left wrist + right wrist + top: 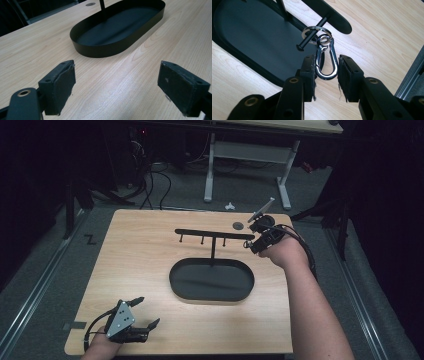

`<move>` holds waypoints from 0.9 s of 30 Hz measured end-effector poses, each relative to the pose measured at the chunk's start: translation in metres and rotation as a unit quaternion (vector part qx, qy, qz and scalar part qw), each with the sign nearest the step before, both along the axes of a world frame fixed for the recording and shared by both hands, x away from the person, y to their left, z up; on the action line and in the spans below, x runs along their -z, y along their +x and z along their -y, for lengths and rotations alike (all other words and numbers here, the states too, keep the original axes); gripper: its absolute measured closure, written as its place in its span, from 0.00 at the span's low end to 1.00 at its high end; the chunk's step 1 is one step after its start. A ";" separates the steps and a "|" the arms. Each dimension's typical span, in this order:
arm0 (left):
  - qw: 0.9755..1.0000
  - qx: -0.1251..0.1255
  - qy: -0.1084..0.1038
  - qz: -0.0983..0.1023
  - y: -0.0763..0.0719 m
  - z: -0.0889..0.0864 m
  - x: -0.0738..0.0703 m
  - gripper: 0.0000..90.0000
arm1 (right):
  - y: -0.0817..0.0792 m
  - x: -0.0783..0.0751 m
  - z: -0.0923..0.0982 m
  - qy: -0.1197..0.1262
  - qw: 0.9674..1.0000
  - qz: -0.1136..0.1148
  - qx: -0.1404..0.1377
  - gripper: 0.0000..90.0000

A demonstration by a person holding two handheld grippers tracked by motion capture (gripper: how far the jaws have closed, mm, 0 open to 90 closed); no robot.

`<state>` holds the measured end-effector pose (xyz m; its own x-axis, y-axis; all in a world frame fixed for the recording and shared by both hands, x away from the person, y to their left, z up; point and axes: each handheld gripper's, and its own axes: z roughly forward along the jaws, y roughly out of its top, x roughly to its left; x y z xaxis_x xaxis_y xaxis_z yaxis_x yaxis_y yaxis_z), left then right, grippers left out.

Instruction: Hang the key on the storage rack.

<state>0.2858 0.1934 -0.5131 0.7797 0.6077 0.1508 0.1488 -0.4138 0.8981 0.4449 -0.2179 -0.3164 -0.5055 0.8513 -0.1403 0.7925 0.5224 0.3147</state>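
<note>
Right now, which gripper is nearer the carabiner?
Right. The right gripper has its jaws either side of the carabiner hanging on the rack peg. The left gripper sits at the table's near corner, far off.

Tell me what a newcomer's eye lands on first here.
The shiny carabiner between the right gripper's jaws, its key ring slipped over a peg at the right end of the black hanger stand. Then the oval tray mid-table, and the left gripper open near the front edge.
</note>
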 end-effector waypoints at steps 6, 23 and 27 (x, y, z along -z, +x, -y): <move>1.000 0.001 0.000 0.000 0.000 0.000 0.000 0.17 | -0.001 -0.001 0.001 0.000 1.000 -0.002 0.001 0.72; 1.000 0.003 0.002 0.000 0.000 0.001 0.000 0.17 | -0.007 0.007 0.004 0.013 1.000 0.000 0.007 0.52; 1.000 0.004 0.002 0.001 0.000 0.002 0.000 0.17 | -0.010 0.016 0.004 0.021 1.000 0.001 0.007 0.42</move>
